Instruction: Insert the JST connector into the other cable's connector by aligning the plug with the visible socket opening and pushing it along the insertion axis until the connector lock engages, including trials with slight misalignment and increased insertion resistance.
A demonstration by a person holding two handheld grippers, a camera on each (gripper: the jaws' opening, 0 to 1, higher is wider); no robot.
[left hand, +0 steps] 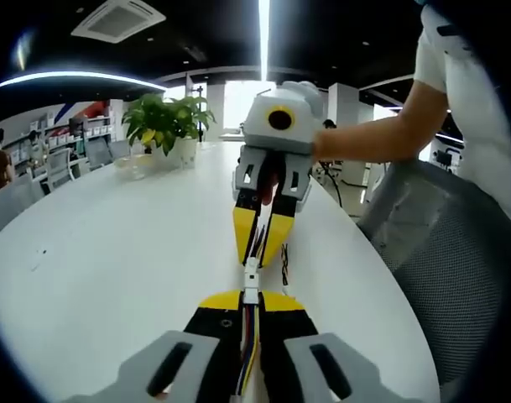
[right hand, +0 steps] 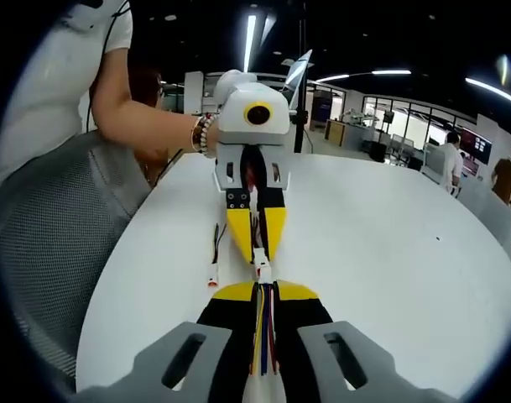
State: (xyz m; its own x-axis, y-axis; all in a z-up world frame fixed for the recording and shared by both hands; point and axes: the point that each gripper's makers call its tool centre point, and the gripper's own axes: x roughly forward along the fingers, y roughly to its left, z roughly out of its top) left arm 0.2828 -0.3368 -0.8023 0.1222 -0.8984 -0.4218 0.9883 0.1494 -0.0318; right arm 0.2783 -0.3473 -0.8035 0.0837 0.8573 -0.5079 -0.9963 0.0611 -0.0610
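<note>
Left gripper [left hand: 251,306] and right gripper [right hand: 262,295] each pinching a cable, white connectors [left hand: 251,280] meeting between them, spare cable [right hand: 215,252] lying near table [right hand: 389,252] edge, potted plant [left hand: 164,126] at far edge in left gripper view

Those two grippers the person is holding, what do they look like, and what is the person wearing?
Each gripper has black jaws with yellow tips: the left gripper and right gripper carry pale grey-white housings, with light grey slotted plates at the jaw roots. The person wears a white short-sleeved top and a beaded bracelet.
</note>
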